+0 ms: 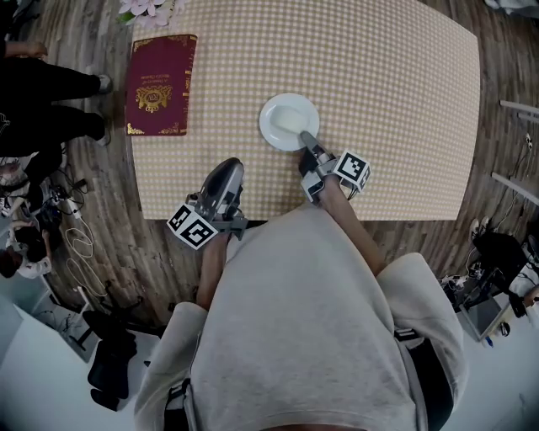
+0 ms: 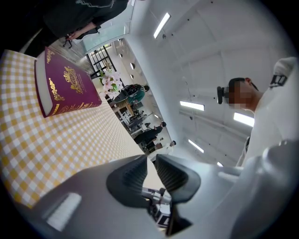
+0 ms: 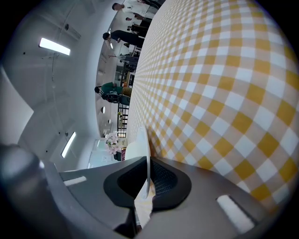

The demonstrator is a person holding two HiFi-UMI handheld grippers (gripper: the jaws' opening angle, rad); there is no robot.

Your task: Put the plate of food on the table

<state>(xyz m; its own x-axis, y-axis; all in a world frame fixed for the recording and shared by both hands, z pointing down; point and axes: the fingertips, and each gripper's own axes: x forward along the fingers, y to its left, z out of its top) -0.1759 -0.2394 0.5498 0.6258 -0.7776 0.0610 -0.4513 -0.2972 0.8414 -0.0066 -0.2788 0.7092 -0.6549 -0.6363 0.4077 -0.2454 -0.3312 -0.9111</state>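
1. Head view: Looks steeply down on a table [image 1: 404,101] under a yellow-and-white checked cloth [image 1: 396,177]. Finds the white plate [image 1: 285,118] flat near the middle of the cloth, well right of a maroon book [image 1: 160,84] at the far left corner. Shows the right gripper [image 1: 308,141] on the near side of the plate, its tips on the near-right rim. Places the left gripper [image 1: 227,172] at the table's near edge, left of the plate and apart from it. Takes in pink flowers [image 1: 150,8] beyond the book, a bystander's dark legs [image 1: 50,93] over the wood floor [image 1: 109,252] at far left, and a grey sweatshirt [image 1: 312,320] filling the near part.

2. Left gripper view: Shows the left gripper [image 2: 151,161] with jaws drawn narrow, only a slim gap between the ribbed pads [image 2: 131,176] and nothing in it. Looks along the checked cloth to the maroon book at the far left, with the flowers just past it. Catches a person in a light top [image 2: 280,107] at the right, under ceiling lights [image 2: 192,106].

3. Right gripper view: Shows the right gripper [image 3: 149,164] clamped on the plate [image 3: 142,142], seen edge-on, with a dark pad pressing each face of the rim. Fills the right side with checked cloth. Cannot tell here whether the plate's underside touches the cloth. Picks out the flowers, small, to the left of the plate, and distant people [image 3: 122,35] beyond the table's far end.
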